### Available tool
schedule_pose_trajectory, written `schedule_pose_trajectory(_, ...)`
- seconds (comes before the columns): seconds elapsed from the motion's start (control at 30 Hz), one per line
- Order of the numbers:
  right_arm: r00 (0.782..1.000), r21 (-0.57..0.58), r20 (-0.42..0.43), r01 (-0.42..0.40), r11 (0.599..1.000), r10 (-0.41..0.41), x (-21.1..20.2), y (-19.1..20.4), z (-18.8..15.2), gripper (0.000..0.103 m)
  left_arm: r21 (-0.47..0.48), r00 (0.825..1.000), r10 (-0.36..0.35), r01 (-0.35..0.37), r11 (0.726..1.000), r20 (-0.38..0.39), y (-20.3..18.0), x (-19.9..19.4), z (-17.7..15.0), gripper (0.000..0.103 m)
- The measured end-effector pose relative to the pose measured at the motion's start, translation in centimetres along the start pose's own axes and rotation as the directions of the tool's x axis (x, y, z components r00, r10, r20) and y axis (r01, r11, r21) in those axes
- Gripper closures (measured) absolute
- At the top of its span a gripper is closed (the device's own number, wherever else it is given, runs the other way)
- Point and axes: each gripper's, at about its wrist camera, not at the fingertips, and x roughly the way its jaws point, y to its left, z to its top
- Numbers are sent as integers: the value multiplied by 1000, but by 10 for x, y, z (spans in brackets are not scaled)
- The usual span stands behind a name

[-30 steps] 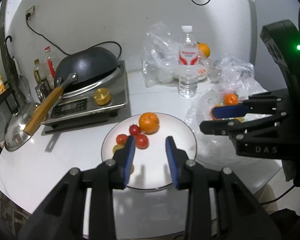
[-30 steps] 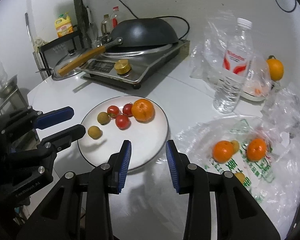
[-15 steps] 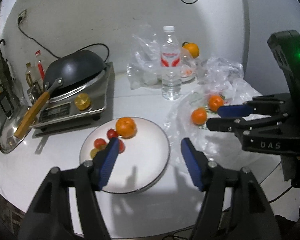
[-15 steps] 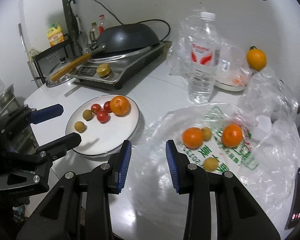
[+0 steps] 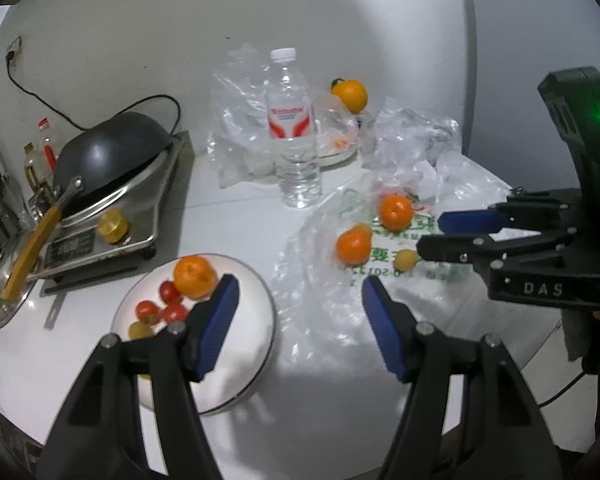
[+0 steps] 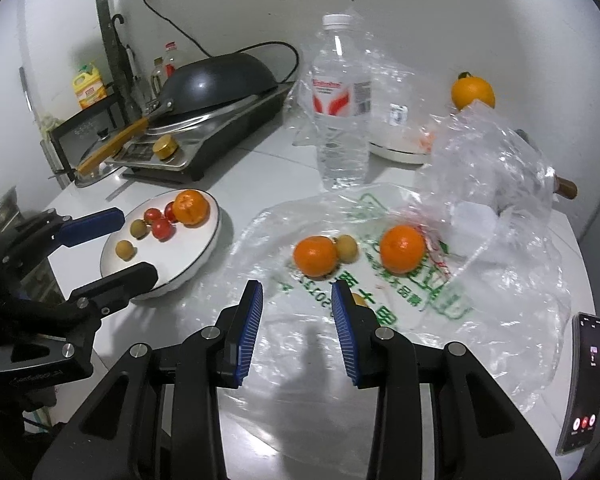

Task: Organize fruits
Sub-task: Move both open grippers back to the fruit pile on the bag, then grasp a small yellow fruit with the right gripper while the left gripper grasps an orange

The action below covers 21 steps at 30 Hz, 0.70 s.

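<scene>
Both claws hang open and empty over the table as I watch remotely. Right gripper (image 6: pixel 297 306) has its jaws moderately parted; at its 12 o'clock, near the tips, lies a mandarin (image 6: pixel 314 256) on the plastic bag (image 6: pixel 480 280), touching a small yellow-green fruit (image 6: pixel 346 247). A second mandarin (image 6: pixel 402 249) sits at 1 o'clock. Left gripper (image 5: pixel 298 298) is spread wide, the plate (image 5: pixel 256 344) of fruit at its 9 o'clock.
</scene>
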Motion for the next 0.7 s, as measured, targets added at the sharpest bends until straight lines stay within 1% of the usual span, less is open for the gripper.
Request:
schedule_pose_trajectory(0.17, 1000, 17, -15, 7, 1000, -7, 6, -17, -3, 65, 20, 1000, -12, 12, 1000, -6, -13, 14, 7, 38)
schedule_pose_trajectory(0.37, 999, 24, -48, -3, 1000, 4, 22, -29, -5, 65, 36, 999, -22, 23, 999, -26, -21, 30, 10, 38)
schedule_pose_trajectory(0.7, 993, 32, -116, -15, 999, 19, 50, -41, -8, 65, 43, 998, -40, 43, 998, -54, -24, 55, 11, 38)
